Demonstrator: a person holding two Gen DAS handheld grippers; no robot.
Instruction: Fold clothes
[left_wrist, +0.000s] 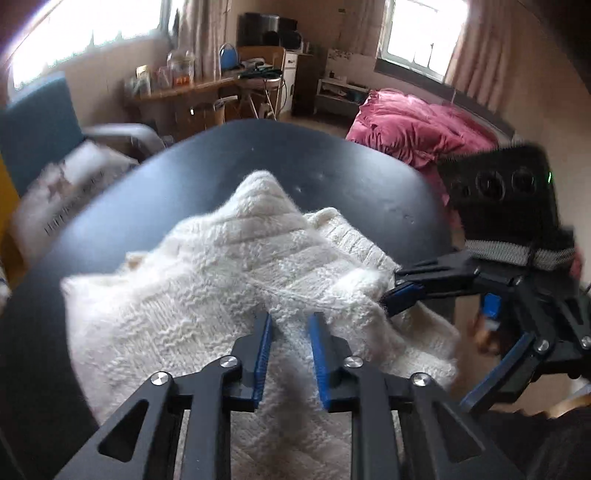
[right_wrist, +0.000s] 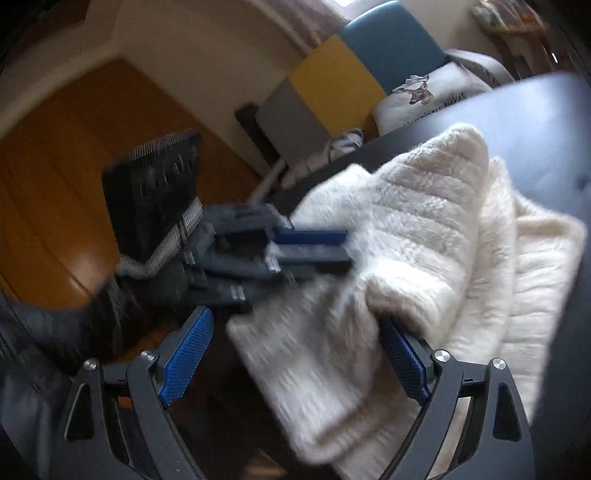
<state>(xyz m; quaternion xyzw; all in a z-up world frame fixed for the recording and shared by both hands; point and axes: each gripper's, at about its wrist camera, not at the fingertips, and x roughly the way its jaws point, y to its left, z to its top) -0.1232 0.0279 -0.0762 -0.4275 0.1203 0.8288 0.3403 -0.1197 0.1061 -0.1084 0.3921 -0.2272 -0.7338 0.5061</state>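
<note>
left claw (left_wrist: 290, 325) pinches a ridge of the cream knit sweater (left_wrist: 229, 280) between its blue pads (left_wrist: 263, 354), the jaws drawn nearly together with only the bunched fabric between them. right claw (right_wrist: 295, 350) stands wide apart, its blue fingers (right_wrist: 186, 356) spread to either side of the sweater's near edge; one tip touches the knit and nothing is clamped. in the left wrist view the right claw (left_wrist: 424, 343) comes in from the right, one finger against the sweater's right edge and the other hanging lower, off the fabric.

sweater lies crumpled in layered folds on the dark round worktop (left_wrist: 332, 158), its long axis running from the near rim toward the far side, a rounded end pointing away. its near part hangs over the worktop's edge.

beyond the worktop, a pink duvet (left_wrist: 413, 125) sits heaped on the right, and a blue chair (left_wrist: 37, 118) with a printed cushion (left_wrist: 62, 199) stands on the left.
</note>
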